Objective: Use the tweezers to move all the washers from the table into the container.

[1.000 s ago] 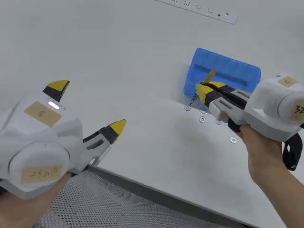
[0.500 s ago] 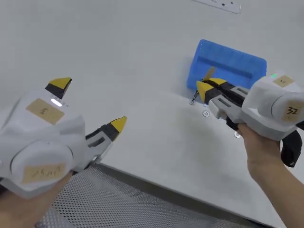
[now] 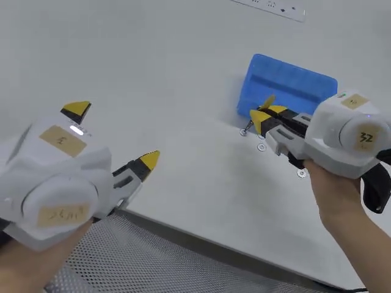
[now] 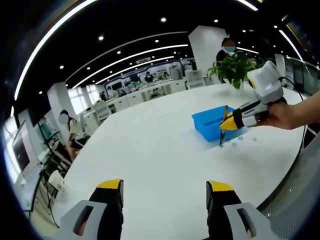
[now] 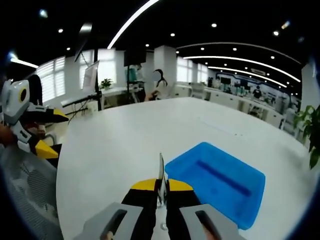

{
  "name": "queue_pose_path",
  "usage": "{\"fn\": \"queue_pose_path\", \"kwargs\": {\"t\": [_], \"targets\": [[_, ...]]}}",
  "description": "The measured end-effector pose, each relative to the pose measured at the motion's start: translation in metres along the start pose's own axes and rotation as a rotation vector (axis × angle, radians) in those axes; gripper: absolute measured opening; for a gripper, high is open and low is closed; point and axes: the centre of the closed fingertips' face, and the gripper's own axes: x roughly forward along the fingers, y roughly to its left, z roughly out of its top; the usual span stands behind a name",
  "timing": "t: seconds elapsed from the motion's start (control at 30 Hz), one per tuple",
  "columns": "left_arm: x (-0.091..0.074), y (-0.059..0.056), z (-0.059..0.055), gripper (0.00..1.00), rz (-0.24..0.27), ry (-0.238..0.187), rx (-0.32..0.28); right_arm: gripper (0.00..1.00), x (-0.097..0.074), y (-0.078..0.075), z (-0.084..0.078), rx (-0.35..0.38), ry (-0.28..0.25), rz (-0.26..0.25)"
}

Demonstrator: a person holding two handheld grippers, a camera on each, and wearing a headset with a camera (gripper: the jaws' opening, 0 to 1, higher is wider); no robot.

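A blue container (image 3: 287, 91) lies on the white table at the far right. My right gripper (image 3: 261, 115) is shut on a pair of tweezers (image 3: 247, 127). Their tip points down at the table just in front of the container's near left corner. A few small washers (image 3: 261, 147) lie on the table below and beside that gripper. I cannot tell whether the tip holds one. In the right gripper view, the tweezers (image 5: 160, 175) stand between the shut jaws, left of the container (image 5: 215, 180). My left gripper (image 3: 113, 134) hovers open and empty near the table's front edge, far left of the washers.
The table's front edge (image 3: 201, 235) runs below both grippers, with a perforated metal surface (image 3: 140, 262) beneath it. A power strip (image 3: 269, 7) lies at the far edge. Broad bare tabletop (image 4: 150, 150) lies between the left gripper (image 4: 165, 187) and the container (image 4: 212, 122).
The head camera has shifted a little. The right gripper with the tweezers stays by the container's near corner, and the left gripper holds its place.
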Motion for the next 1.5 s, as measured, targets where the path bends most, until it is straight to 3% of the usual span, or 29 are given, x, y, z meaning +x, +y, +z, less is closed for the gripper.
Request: {"fn": "queue_pose_path", "kwargs": {"t": [0.13, 0.57, 0.73, 0.9, 1.17, 1.3, 1.5], "targets": [[0.001, -0.002, 0.0, 0.77, -0.009, 0.001, 0.002, 0.01, -0.003, 0.001, 0.002, 0.056, 0.018, 0.024], [0.001, -0.006, 0.0, 0.85, -0.02, -0.005, 0.008, 0.01, -0.025, 0.011, 0.022, 0.073, -0.013, 0.05], [0.001, -0.004, 0.001, 0.9, -0.01, -0.014, 0.008, 0.01, -0.031, 0.012, 0.03, 0.071, -0.015, 0.082], [0.001, -0.004, 0.002, 0.92, -0.011, -0.019, 0.009, 0.01, -0.036, 0.005, 0.05, 0.076, -0.056, 0.098], [0.002, -0.004, 0.004, 0.99, -0.011, -0.032, -0.019, 0.01, -0.034, -0.012, 0.082, 0.025, -0.122, 0.063], [0.002, -0.004, 0.004, 0.99, -0.011, -0.033, -0.022, 0.01, -0.031, -0.017, 0.091, -0.015, -0.15, 0.041], [0.003, -0.004, 0.003, 0.99, -0.012, -0.031, -0.022, 0.01, -0.022, -0.03, 0.097, -0.013, -0.17, 0.005]]}}
